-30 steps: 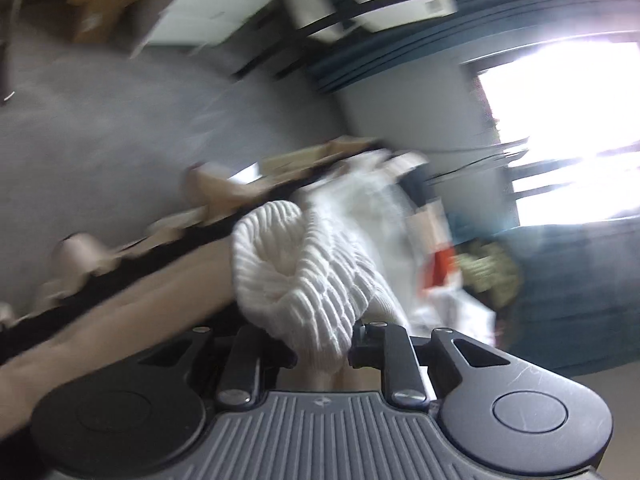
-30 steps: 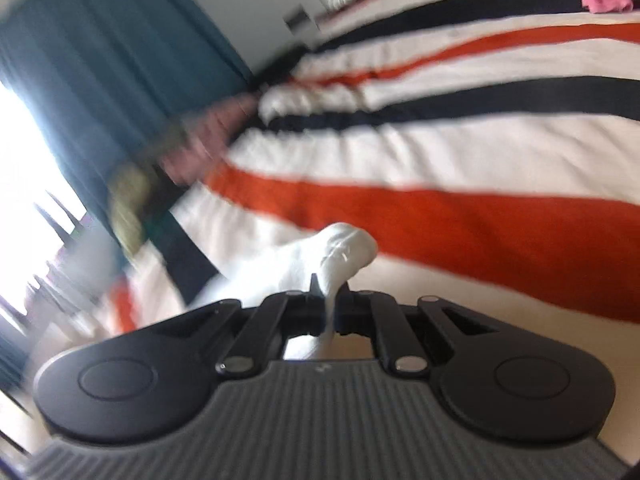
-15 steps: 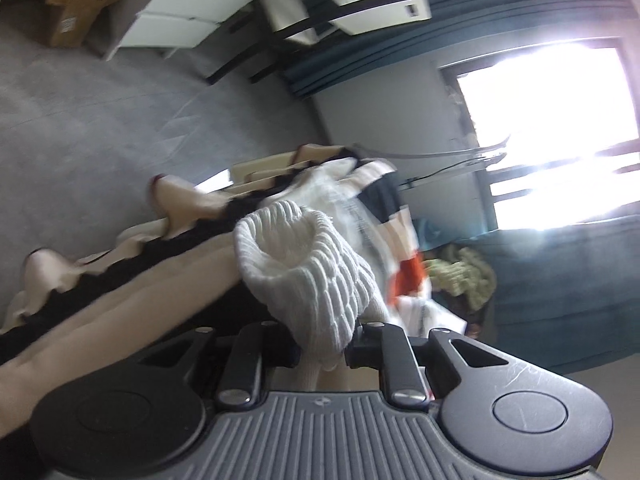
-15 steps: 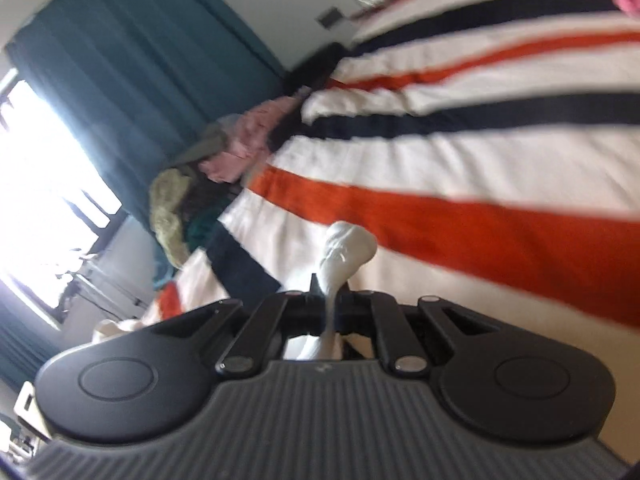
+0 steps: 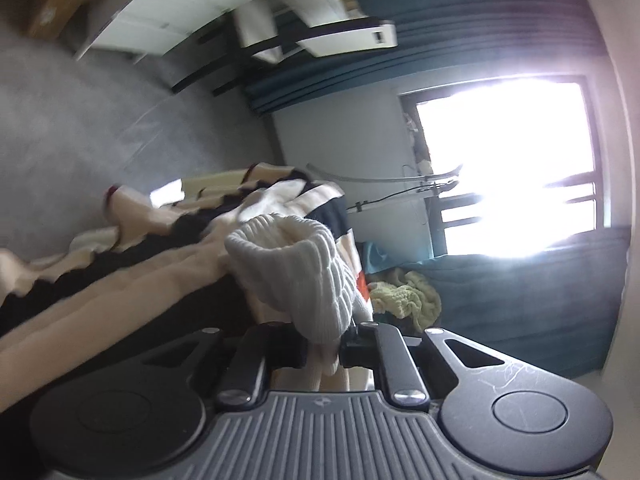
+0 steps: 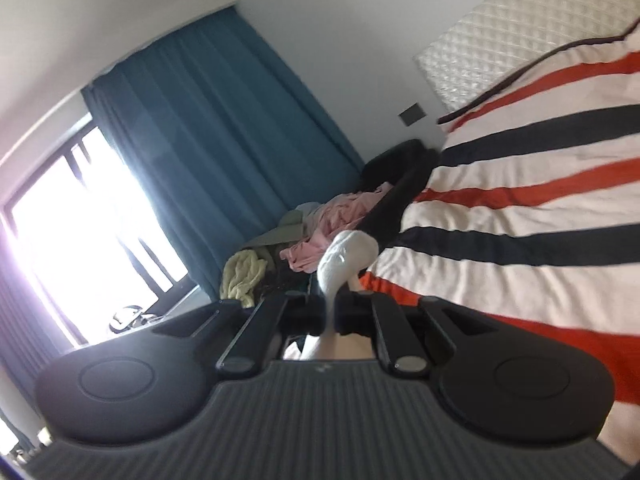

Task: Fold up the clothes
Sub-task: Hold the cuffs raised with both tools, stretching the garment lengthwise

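Note:
A white ribbed knit garment (image 5: 296, 272) bulges out of my left gripper (image 5: 324, 350), which is shut on its cuff-like end. In the right wrist view my right gripper (image 6: 330, 310) is shut on a thin white fold of the same kind of fabric (image 6: 344, 258), which sticks up past the fingertips. Both grippers are held in the air and tilted, above a bed with a red, black and cream striped cover (image 6: 540, 216). The rest of the garment hangs below, hidden by the gripper bodies.
A heap of pink and yellow-green clothes (image 6: 312, 240) lies beside the bed near the teal curtain (image 6: 224, 152). A bright window (image 5: 504, 160) glares. Grey floor (image 5: 60, 132), white cabinets (image 5: 192, 4) and a quilted headboard (image 6: 520, 28) surround the bed.
Both grippers have lifted and tilted with the white garment still held. The bed has dropped lower in the views; curtain, window and wall now fill more of them.

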Motion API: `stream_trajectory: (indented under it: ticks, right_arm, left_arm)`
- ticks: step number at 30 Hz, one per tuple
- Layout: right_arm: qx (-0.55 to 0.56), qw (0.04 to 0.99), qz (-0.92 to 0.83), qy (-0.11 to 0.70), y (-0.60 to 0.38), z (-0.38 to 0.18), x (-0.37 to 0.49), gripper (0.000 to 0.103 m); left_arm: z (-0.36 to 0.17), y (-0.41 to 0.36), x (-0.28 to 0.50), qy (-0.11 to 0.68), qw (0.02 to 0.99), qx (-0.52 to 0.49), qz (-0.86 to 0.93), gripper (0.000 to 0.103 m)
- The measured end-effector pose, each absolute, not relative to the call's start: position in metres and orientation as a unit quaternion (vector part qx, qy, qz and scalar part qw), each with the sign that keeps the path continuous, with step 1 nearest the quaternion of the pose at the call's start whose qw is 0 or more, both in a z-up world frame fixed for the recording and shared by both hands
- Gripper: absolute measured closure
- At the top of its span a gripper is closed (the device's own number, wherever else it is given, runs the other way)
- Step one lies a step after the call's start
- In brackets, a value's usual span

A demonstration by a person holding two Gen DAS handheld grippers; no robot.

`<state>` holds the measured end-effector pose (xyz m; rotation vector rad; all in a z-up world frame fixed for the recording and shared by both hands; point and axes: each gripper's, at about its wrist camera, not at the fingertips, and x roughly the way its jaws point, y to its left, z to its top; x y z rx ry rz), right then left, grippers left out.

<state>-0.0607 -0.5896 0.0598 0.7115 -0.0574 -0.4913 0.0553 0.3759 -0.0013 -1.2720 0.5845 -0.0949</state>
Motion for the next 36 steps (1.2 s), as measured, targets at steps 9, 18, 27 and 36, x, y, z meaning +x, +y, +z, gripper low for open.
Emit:
stream_trajectory:
  ticks: [9,18,27,36]
  right_arm:
    - [0.341,0.891,-0.28,0.106,-0.635,0.016,0.066,0.095]
    - [0.416,0.842,-0.245,0.242,-0.685,-0.105,0.171,0.056]
    - [0.49,0.825,-0.252,0.129,-0.681,-0.118,0.021,0.033]
    - [0.473,0.796,-0.242,0.29,-0.661,-0.153,0.072,0.053]
  left_arm:
    - [-0.031,0.37,0.106,0.26,0.781,-0.567,-0.032,0.089]
    - [-0.056,0.348,0.129,0.266,0.791,-0.552,0.012,0.089]
    - [-0.069,0.358,0.105,0.282,0.796,-0.535,0.014,0.089]
    - [-0.07,0.355,0.1,0.279,0.781,-0.557,0.035,0.089]
